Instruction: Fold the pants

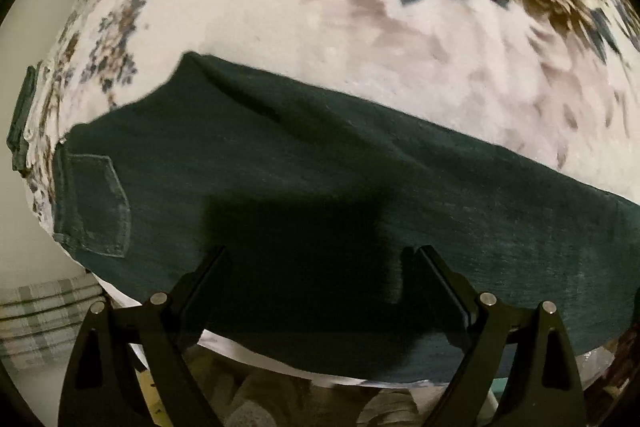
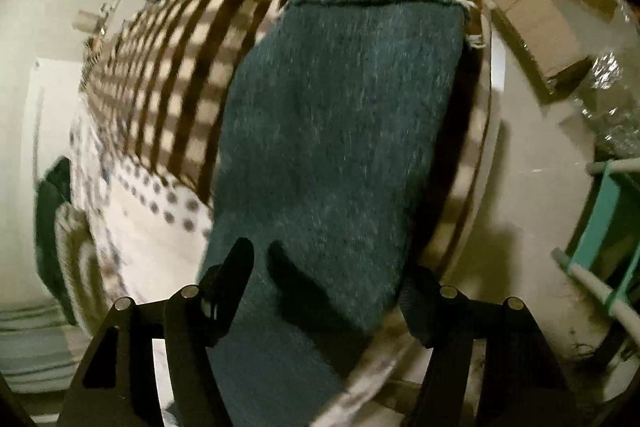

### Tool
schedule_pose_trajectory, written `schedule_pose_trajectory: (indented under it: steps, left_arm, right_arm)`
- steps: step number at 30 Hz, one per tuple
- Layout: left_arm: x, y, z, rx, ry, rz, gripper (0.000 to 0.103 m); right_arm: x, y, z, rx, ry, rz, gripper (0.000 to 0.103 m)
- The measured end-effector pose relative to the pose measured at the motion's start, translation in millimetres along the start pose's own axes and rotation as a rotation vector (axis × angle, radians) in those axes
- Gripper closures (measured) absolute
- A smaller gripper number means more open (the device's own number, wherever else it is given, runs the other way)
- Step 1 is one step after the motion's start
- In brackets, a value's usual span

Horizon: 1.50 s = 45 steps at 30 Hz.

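Dark green pants [image 1: 320, 171] lie flat across a bed with a floral blanket [image 1: 360, 7]. The back pocket [image 1: 96, 203] shows at the left in the left wrist view. My left gripper [image 1: 320, 259] is open, its jaws wide apart just above the near edge of the pants. In the right wrist view a pant leg [image 2: 340, 131] runs away from the camera to its hem near the bed's far edge. My right gripper [image 2: 328, 267] is open, its fingers on either side of the leg.
A brown and white checked blanket [image 2: 168, 75] covers the bed under the leg. Cardboard boxes [image 2: 536, 7] and foil lie on the floor beyond the bed. A teal rack [image 2: 608, 219] stands at the right. Folded cloth [image 1: 44, 323] lies at the lower left.
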State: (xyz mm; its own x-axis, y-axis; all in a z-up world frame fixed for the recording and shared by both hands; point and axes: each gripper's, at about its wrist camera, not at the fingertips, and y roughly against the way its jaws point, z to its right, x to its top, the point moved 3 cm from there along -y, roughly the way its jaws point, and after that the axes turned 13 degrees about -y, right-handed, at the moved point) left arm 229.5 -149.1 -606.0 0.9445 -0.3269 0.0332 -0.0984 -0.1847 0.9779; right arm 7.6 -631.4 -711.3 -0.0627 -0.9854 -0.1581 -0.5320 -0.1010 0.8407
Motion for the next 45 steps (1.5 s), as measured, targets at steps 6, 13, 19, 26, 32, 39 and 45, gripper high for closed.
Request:
schedule_pose_trajectory:
  steps: [6, 13, 19, 26, 32, 39, 45]
  left_arm:
    - [-2.8, -10.5, -3.3, -0.028, 0.043, -0.009, 0.01]
    - [-3.1, -21.1, -10.1, -0.037, 0.056, -0.012, 0.01]
    - [-7.2, -29.0, -20.3, -0.059, 0.076, -0.014, 0.01]
    - [-11.3, -43.0, -30.0, -0.086, 0.102, -0.026, 0.01]
    - [-12.5, -54.1, -33.0, -0.096, 0.136, -0.033, 0.001]
    - [-22.3, -63.1, -42.7, -0.138, 0.183, -0.012, 0.0]
    - [-29.9, -66.6, -50.6, -0.141, 0.193, 0.002, 0.0]
  right_arm:
    - [7.9, 5.9, -10.0, 0.091, 0.048, 0.001, 0.038]
    - [0.2, 7.4, -28.0, 0.083, 0.087, 0.048, 0.061]
    - [5.5, -5.6, -30.8, 0.093, 0.103, 0.006, 0.061]
    - [-0.4, -5.3, -44.6, 0.133, 0.15, 0.057, 0.076]
    - [9.5, -28.4, -26.0, 0.125, 0.027, 0.021, 0.056]
    - [-2.0, -22.6, -30.0, 0.144, -0.003, 0.042, 0.028]
    - [-2.0, -41.2, -44.5, 0.081, 0.029, 0.105, 0.048]
